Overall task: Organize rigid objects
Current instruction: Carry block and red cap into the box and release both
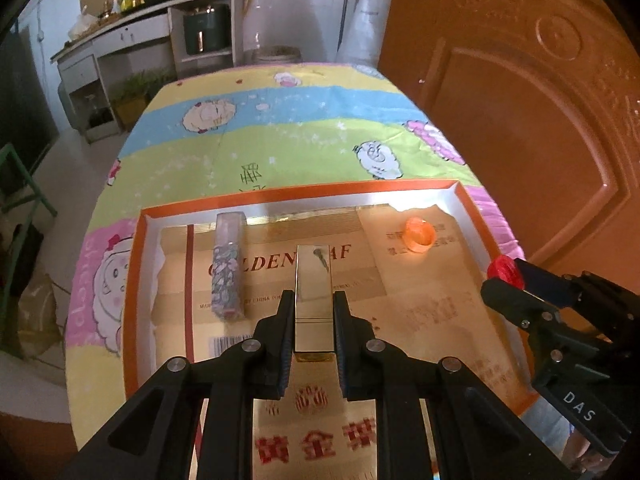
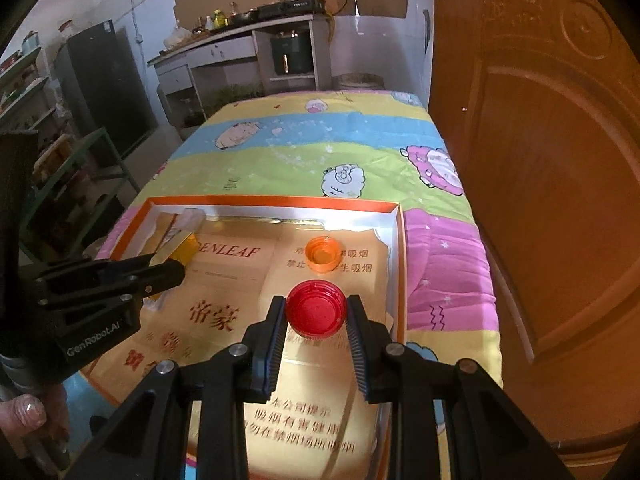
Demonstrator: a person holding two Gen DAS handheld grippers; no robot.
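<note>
My left gripper [image 1: 314, 300] is shut on a shiny gold rectangular bar [image 1: 314, 280], held above the orange-rimmed box [image 1: 304, 194]. The right gripper [image 2: 316, 306] is shut on a red bottle cap [image 2: 315, 314], also over the box [image 2: 276, 201]. On the box floor lie a flower-patterned square tube [image 1: 228, 268] at the left and an orange cap [image 1: 419, 235] at the right; this orange cap [image 2: 322, 256] sits mouth up just beyond the red one. The right gripper with its red cap [image 1: 505, 270] shows at the right edge of the left wrist view. The left gripper [image 2: 166, 264] shows at left in the right wrist view.
The box rests on a table covered by a bright cartoon-sheep cloth [image 1: 280, 136]. A brown carved door [image 1: 540, 140] stands close along the right side. A counter with kitchen items [image 1: 152, 12] lies beyond the table's far end. A hand [image 2: 30, 410] appears at the lower left.
</note>
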